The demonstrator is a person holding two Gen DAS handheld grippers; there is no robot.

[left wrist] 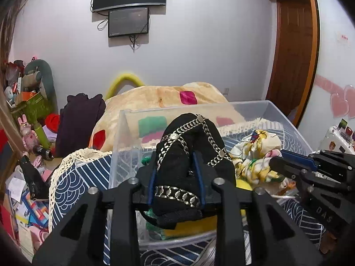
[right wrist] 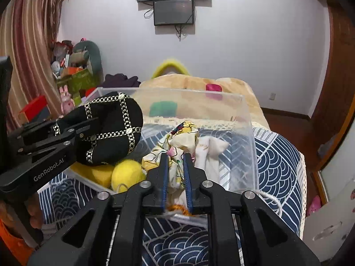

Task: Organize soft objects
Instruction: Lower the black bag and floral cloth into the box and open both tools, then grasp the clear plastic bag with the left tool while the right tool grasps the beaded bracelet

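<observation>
The left gripper (left wrist: 176, 177) has its jaws closed on a black hat with silver chain trim (left wrist: 190, 146), held above the near left part of the clear plastic bin (right wrist: 248, 119), which rests on a blue wave-patterned cover (right wrist: 277, 155). The right gripper (right wrist: 175, 177) has its jaws pinched nearly together on a yellow floral cloth (right wrist: 177, 137) lying inside the bin.

To place the hat well, I would lower it until its base meets the yellow items (right wrist: 125, 173) beneath before letting go, so the crown keeps its shape and the chains do not snag the bin's rim. The floral cloth looks better bunched toward the right side, leaving room.

The bin's floor under the hat is hidden, the green thing behind the left jaws is too covered to name, and what the yellow lumps are stays unclear
</observation>
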